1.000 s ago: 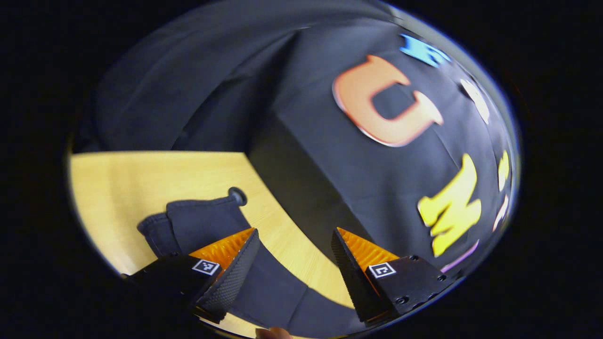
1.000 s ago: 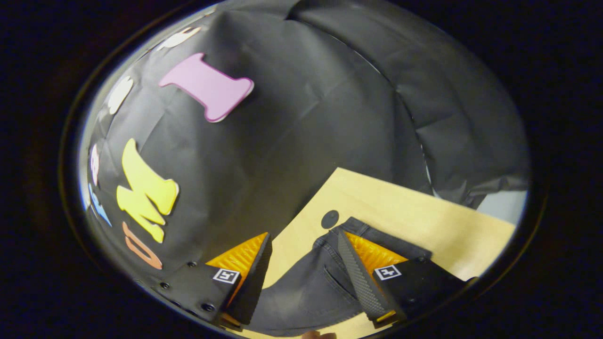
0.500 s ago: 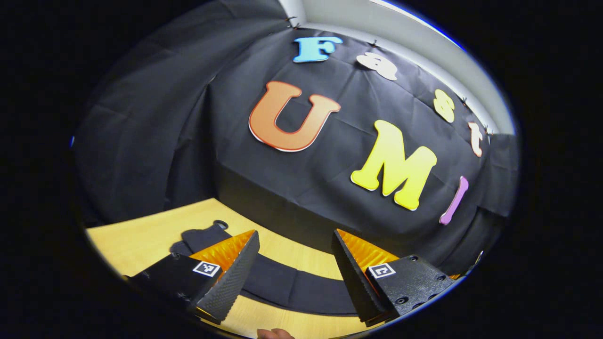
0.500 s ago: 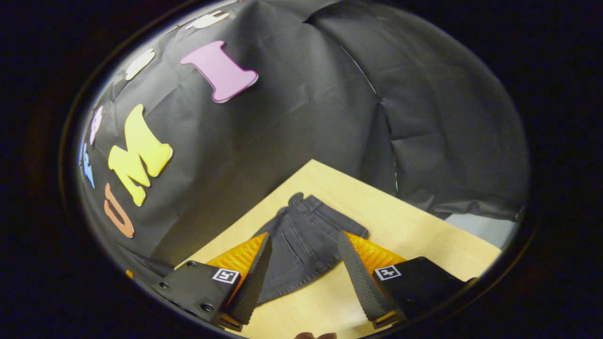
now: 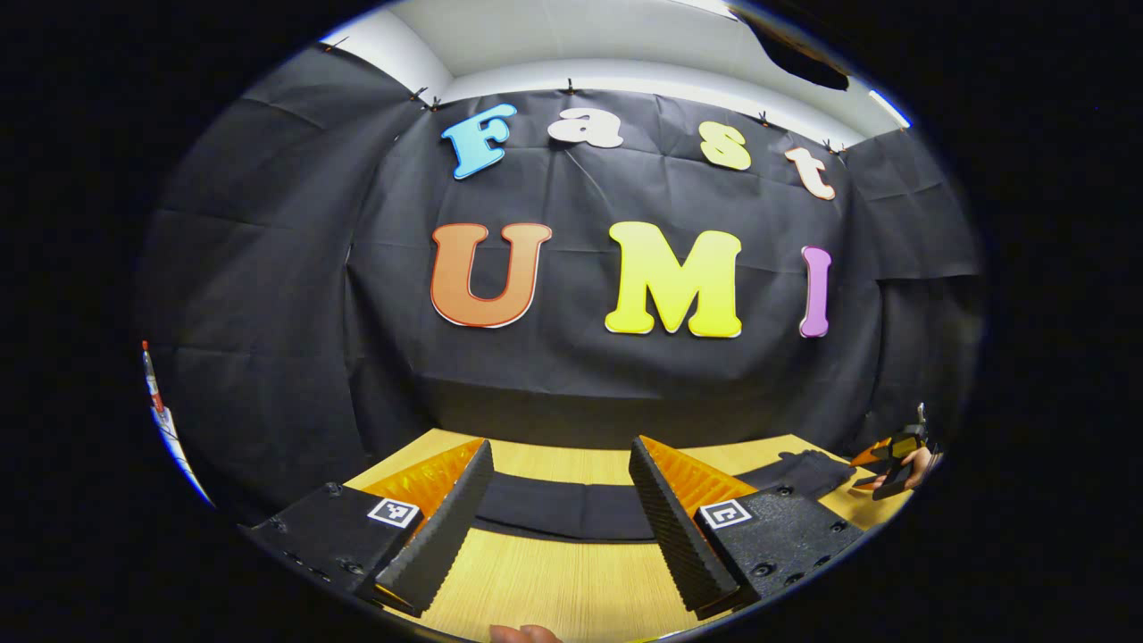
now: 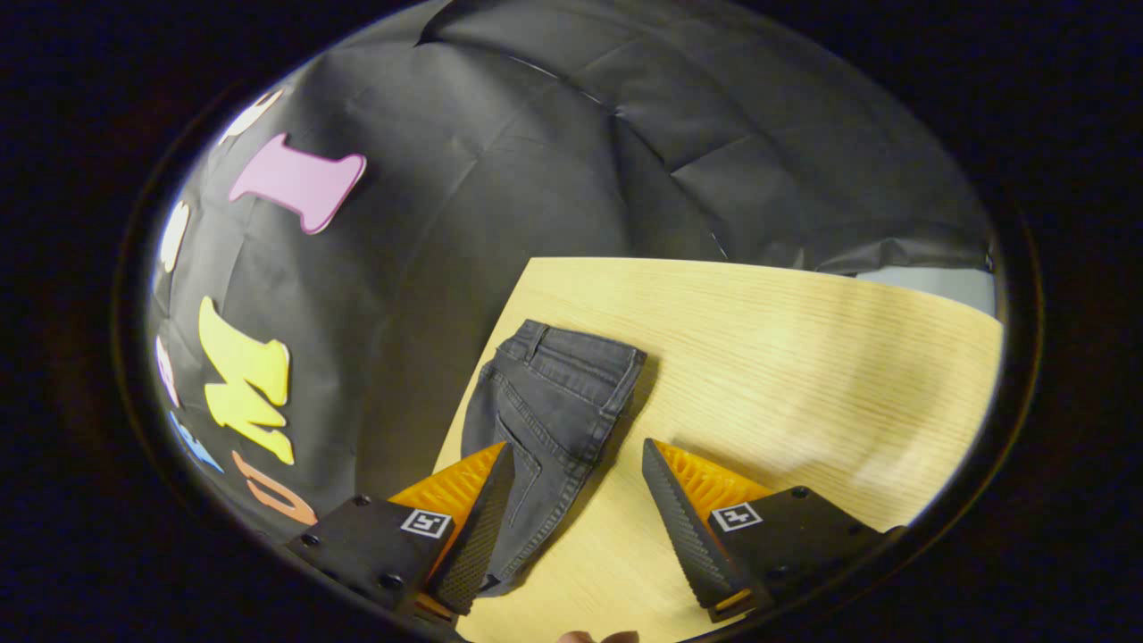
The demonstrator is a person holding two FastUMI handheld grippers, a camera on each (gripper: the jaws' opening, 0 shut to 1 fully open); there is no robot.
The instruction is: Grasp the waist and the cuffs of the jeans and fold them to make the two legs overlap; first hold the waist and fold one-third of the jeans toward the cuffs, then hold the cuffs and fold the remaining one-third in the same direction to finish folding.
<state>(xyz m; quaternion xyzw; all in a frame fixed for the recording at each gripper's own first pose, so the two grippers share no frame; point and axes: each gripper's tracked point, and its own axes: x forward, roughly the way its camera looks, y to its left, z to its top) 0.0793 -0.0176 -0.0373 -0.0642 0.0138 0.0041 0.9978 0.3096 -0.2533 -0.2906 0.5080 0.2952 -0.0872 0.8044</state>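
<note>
I held my left tongs (image 5: 558,527) wide and empty above the surface (image 5: 554,580), the jeans (image 5: 571,507) lying flat just beyond, toward 12 o'clock. My right tongs (image 6: 571,527) gaped too, gripping nothing, the waist (image 6: 571,350) up at 12, placed, I judged, for the lengthwise fold

I see the light wooden table (image 5: 554,580) running across the six o'clock part of the left gripper view, its grain plain. In the right gripper view the table (image 6: 804,357) spreads from centre toward three o'clock. Black cloth wall (image 5: 268,295) stands behind it, creased and pinned at twelve o'clock under a pale ceiling (image 5: 571,36).
</note>
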